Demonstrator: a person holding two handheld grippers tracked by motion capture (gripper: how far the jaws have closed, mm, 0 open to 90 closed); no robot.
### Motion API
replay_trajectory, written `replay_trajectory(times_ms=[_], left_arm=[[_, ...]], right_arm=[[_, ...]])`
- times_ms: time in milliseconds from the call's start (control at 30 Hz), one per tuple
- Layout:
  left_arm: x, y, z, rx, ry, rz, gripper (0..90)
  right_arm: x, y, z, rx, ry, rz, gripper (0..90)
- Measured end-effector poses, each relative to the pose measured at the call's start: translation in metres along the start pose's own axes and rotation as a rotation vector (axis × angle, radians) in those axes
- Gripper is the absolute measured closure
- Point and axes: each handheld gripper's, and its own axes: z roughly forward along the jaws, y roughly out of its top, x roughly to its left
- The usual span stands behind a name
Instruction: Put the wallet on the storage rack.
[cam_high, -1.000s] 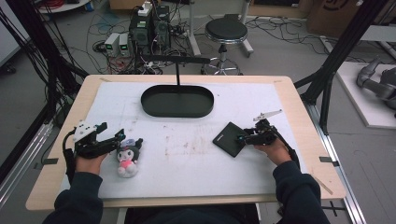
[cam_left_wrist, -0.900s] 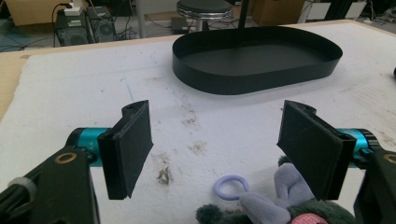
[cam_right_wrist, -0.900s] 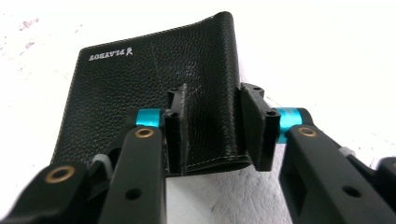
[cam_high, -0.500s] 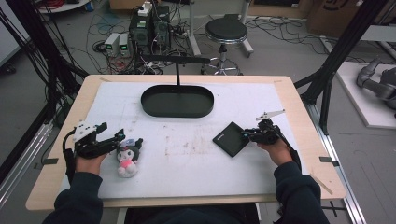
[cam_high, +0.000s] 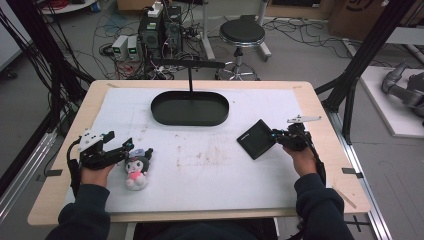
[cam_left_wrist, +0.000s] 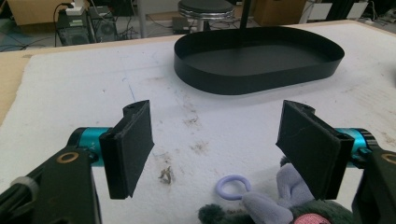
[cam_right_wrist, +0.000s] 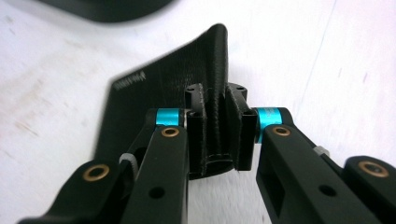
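Two items, neither in the tray (cam_high: 190, 116) yet, probably the goal. Wallet (cam_high: 256, 138) pinched at its edge by right gripper (cam_high: 278, 137), right of the mat. Plush (cam_high: 135, 167) lies just beside left gripper (cam_high: 126, 147), jaws apart, empty.

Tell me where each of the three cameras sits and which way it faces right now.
High view: above the person's side, looking forward and down at the table; both forearms, left gripper and right gripper show.
Left gripper view: rides the left gripper, facing the black tray, jaws open above the plush toy.
Right gripper view: rides the right gripper, jaws pinching the black wallet.
Shared: the tray, toy and wallet.
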Motion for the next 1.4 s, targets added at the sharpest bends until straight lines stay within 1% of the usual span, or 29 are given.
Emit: replay_trajectory(times_ms=[33, 67, 100, 200, 233, 267, 300, 333, 400, 433, 467, 500, 533, 567, 600, 667, 700, 733, 767, 867, 933, 967, 1000, 1200, 1233, 1267, 1300, 1333, 1400], left_arm=[[0.000, 0.000, 0.000, 0.000, 0.000, 0.000, 26.4], [0.000, 0.000, 0.000, 0.000, 0.000, 0.000, 26.4], [0.000, 0.000, 0.000, -0.001, 0.000, -0.001, 26.4], [0.000, 0.000, 0.000, 0.000, 0.000, 0.000, 26.4], [0.000, 0.000, 0.000, 0.000, 0.000, -0.001, 26.4], [0.000, 0.000, 0.000, 0.001, -0.001, 0.001, 26.4], [0.000, 0.000, 0.000, 0.001, -0.001, 0.001, 26.5], [0.000, 0.000, 0.000, 0.001, -0.001, 0.001, 26.5], [0.000, 0.000, 0.000, 0.001, -0.001, 0.003, 26.5], [0.000, 0.000, 0.000, 0.001, -0.001, 0.003, 26.5], [0.000, 0.000, 0.000, 0.003, -0.001, 0.004, 26.5], [0.000, 0.000, 0.000, 0.003, -0.002, 0.007, 26.5], [0.000, 0.000, 0.000, 0.003, -0.002, 0.007, 26.5], [0.000, 0.000, 0.000, 0.003, -0.002, 0.007, 26.5], [0.000, 0.000, 0.000, 0.003, -0.002, 0.006, 26.5], [0.000, 0.000, 0.000, 0.002, -0.001, 0.006, 26.5], [0.000, 0.000, 0.000, 0.002, -0.001, 0.006, 26.5], [0.000, 0.000, 0.000, 0.000, 0.000, 0.005, 26.5], [0.000, 0.000, 0.000, 0.000, -0.001, 0.005, 26.5], [0.000, 0.000, 0.000, 0.003, -0.003, 0.007, 26.5], [-0.001, 0.000, 0.001, 0.004, -0.004, 0.006, 26.5], [-0.001, 0.000, 0.001, 0.003, -0.005, 0.006, 26.5], [-0.001, 0.000, 0.001, 0.004, -0.006, 0.008, 26.5], [-0.001, 0.000, 0.001, 0.004, -0.006, 0.004, 26.5], [-0.001, 0.000, 0.001, 0.005, -0.006, 0.005, 26.5], [-0.001, 0.000, 0.001, 0.006, -0.007, 0.006, 26.5], [-0.001, 0.000, 0.001, 0.006, -0.008, 0.005, 26.5], [-0.001, 0.000, 0.001, 0.007, -0.009, 0.005, 26.5], [-0.001, 0.000, 0.001, 0.007, -0.010, 0.004, 26.6]], right_arm=[[0.002, 0.002, -0.003, -0.016, -0.002, -0.009, 81.2], [0.006, 0.005, -0.007, -0.058, -0.003, -0.039, 81.7], [0.008, 0.006, -0.010, -0.074, -0.005, -0.047, 81.9], [0.011, 0.009, -0.016, -0.117, -0.015, -0.064, 82.5], [0.011, 0.009, -0.016, -0.117, -0.015, -0.064, 82.5], [0.012, 0.011, -0.021, -0.138, -0.026, -0.077, 82.7], [0.012, 0.011, -0.021, -0.138, -0.026, -0.077, 82.7], [0.014, 0.013, -0.025, -0.169, -0.039, -0.091, 83.1], [0.017, 0.016, -0.030, -0.194, -0.059, -0.117, 83.2], [0.017, 0.016, -0.030, -0.194, -0.059, -0.117, 83.2], [0.019, 0.018, -0.033, -0.205, -0.065, -0.133, 83.3], [0.023, 0.020, -0.034, -0.219, -0.056, -0.167, 83.2], [0.023, 0.020, -0.034, -0.219, -0.056, -0.167, 83.2], [0.026, 0.020, -0.033, -0.209, -0.058, -0.191, 83.2], [0.029, 0.020, -0.031, -0.195, -0.046, -0.210, 83.1], [0.034, 0.020, -0.025, -0.160, 0.002, -0.254, 82.8], [0.040, 0.021, -0.022, -0.171, 0.019, -0.287, 82.2], [0.041, 0.022, -0.021, -0.168, 0.041, -0.288, 81.4], [0.041, 0.022, -0.021, -0.168, 0.041, -0.288, 81.4], [0.040, 0.021, -0.021, -0.171, 0.100, -0.277, 78.2], [0.039, 0.020, -0.021, -0.171, 0.118, -0.269, 75.9], [0.039, 0.020, -0.021, -0.173, 0.121, -0.260, 72.3], [0.038, 0.020, -0.019, -0.171, 0.123, -0.252, 66.1], [0.034, 0.019, -0.018, -0.173, 0.133, -0.238, 65.6], [0.035, 0.018, -0.018, -0.179, 0.153, -0.253, 66.4], [0.035, 0.018, -0.018, -0.179, 0.153, -0.253, 66.4], [0.036, 0.018, -0.018, -0.183, 0.162, -0.270, 67.3], [0.036, 0.018, -0.018, -0.183, 0.162, -0.270, 67.3], [0.037, 0.018, -0.018, -0.185, 0.146, -0.288, 67.3]])
